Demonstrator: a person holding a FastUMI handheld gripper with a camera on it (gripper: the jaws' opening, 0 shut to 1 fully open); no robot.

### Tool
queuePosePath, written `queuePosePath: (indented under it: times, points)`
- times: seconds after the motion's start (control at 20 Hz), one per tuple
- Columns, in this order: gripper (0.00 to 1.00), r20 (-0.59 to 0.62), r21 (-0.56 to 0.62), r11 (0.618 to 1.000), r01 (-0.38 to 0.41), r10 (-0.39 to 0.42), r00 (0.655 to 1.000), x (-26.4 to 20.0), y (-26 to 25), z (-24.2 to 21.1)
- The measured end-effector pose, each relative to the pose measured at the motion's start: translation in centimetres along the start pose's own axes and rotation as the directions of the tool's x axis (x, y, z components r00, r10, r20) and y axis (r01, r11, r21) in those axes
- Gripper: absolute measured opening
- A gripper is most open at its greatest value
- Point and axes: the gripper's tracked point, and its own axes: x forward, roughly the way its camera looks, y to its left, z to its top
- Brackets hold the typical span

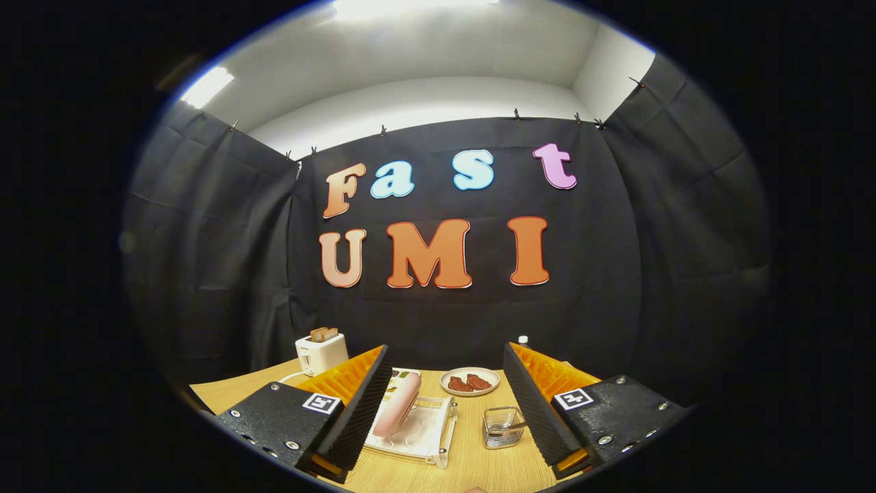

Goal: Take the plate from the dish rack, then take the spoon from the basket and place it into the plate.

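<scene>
Nothing done yet, judging from how things lie. Jaws wide apart and holding nothing, gripper (448, 404) raised above the near part of the worktop (472, 459), ribbed black fingers (363, 411) pointing across it toward the booth wall.

Just ahead, between the fingers and nearer the left one: white dish rack (428, 438) with the pink plate (397, 405) standing on edge in it, tilted, partly behind the left finger. Plate therefore not lifted out; first step judged as pending.

Beside the rack, close to the right finger: small wire basket (503, 426) with a handle-like piece sticking out toward the finger, likely the spoon (514, 426), though too small to tell for sure. Second step also pending, and no spot for the plate picked out so far.

Beyond these, mid-worktop: shallow dish (470, 381) carrying two brownish pieces, apart from rack and basket. Farther left, near the back edge: white toaster (321, 352) with toast poking up. At the far edge, a small white cap-like thing, unclear.

Left to do: close on the plate, bring it out and set it flat, then fetch the spoon and lay it in.
</scene>
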Motion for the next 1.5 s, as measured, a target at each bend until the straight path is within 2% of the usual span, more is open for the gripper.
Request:
queuePosePath:
  times: [0.55,0.75,0.9,1.1,1.3,1.5]
  points:
    - [0.98,-0.058,0.003,0.999,-0.043,0.044,0.997,2.0,2.8,-1.0]
    - [0.98,-0.072,0.061,0.995,-0.077,0.081,0.994,3.7,4.9,-0.6]
    - [0.97,-0.152,0.079,0.993,-0.092,0.103,0.983,5.4,6.1,-3.0]
    - [0.98,-0.291,0.126,0.987,-0.096,0.129,0.948,7.7,7.8,-6.3]
    - [0.97,-0.363,0.118,0.99,-0.077,0.115,0.925,10.2,8.0,-8.1]
    - [0.97,-0.511,0.087,0.995,-0.055,0.092,0.855,12.4,7.5,-11.5]
